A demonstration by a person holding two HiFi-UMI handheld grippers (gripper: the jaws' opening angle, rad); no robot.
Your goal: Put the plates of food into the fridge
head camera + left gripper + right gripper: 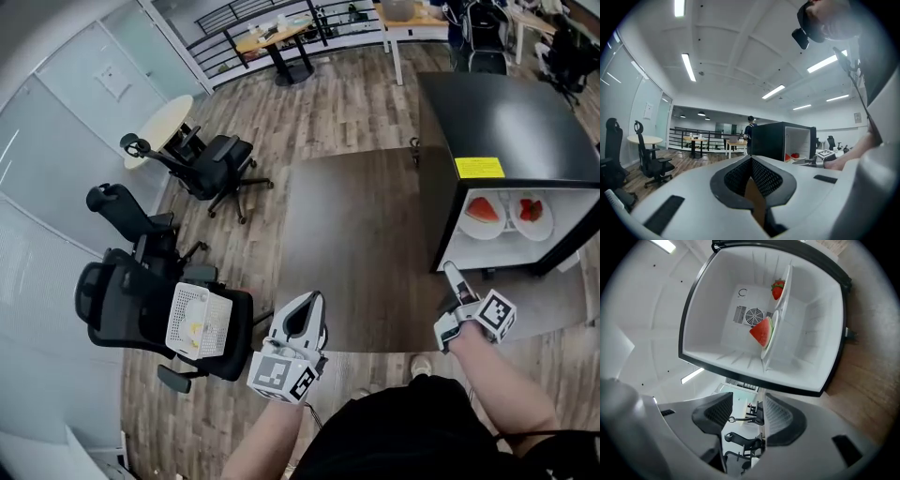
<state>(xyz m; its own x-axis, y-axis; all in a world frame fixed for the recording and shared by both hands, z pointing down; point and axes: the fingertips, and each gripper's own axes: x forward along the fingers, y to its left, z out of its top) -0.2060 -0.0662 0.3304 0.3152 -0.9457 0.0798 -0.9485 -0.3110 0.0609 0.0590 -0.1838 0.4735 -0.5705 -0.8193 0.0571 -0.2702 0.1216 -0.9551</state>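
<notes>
Now 2 white plates w/ red fruit sit in fridge.

Wood floor had dark rug ctr; blk office chairs stood at 9, glass partition at 10.
</notes>
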